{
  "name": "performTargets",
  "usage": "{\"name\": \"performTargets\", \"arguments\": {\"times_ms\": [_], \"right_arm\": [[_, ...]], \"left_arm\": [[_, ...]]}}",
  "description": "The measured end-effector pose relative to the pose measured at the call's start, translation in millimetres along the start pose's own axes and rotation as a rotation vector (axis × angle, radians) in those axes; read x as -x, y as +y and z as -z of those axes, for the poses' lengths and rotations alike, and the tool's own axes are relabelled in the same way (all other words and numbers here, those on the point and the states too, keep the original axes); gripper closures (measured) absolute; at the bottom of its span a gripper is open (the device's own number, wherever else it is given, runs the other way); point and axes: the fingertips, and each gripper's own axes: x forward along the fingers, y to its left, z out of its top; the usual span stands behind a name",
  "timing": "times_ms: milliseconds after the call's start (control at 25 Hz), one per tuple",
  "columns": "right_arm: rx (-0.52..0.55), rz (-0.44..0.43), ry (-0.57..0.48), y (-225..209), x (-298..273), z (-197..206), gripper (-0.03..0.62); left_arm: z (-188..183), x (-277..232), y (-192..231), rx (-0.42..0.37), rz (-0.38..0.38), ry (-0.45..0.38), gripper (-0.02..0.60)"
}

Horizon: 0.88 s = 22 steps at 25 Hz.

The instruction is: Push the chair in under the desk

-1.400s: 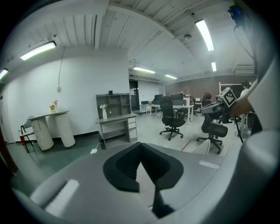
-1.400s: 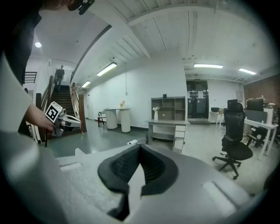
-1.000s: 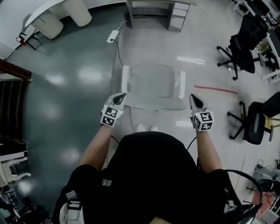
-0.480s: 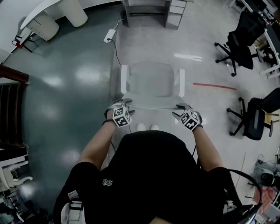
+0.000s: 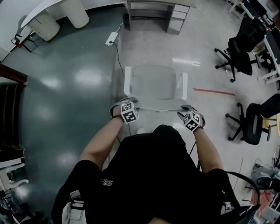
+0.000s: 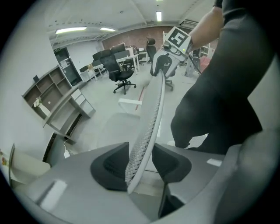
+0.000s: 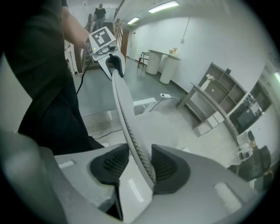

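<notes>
The white mesh chair (image 5: 157,83) stands on the pale floor, a stretch short of the grey desk (image 5: 154,6) at the top of the head view. I stand right behind it. My left gripper (image 5: 127,103) sits over the left end of the backrest's top edge (image 5: 157,108). Its jaws are closing, and both pads touch the mesh rim (image 6: 151,118). My right gripper (image 5: 187,109) straddles the right end. Its jaws are closing too; the rim (image 7: 127,113) leans on one pad, with a thin gap at the other.
Black office chairs stand at the right (image 5: 243,39) (image 5: 256,124). A power strip (image 5: 110,38) with its cable lies left of the chair. A red tape line (image 5: 214,91) marks the floor. A white counter (image 5: 48,17) is at the far left.
A second ago both grippers hovered shut beside the backrest's corners. They have since turned inward, opened and come down over its top edge. The chair has hardly moved.
</notes>
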Motion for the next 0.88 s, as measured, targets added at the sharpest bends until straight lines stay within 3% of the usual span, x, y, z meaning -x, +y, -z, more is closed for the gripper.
{"name": "performTargets", "arguments": {"times_ms": [280, 680, 880], "right_arm": [[-0.026, 0.034, 0.052, -37, -19, -18, 0.425], [-0.025, 0.031, 0.016, -107, -41, -35, 0.424], [-0.043, 0.040, -0.006, -147, -55, -41, 0.424]], "left_arm": [[1, -2, 41, 0.041, -0.008, -0.027, 0.407], [-15, -21, 107, 0.043, 0.022, -0.033, 0.413], [-26, -36, 154, 0.058, 0.002, -0.036, 0.411]]}}
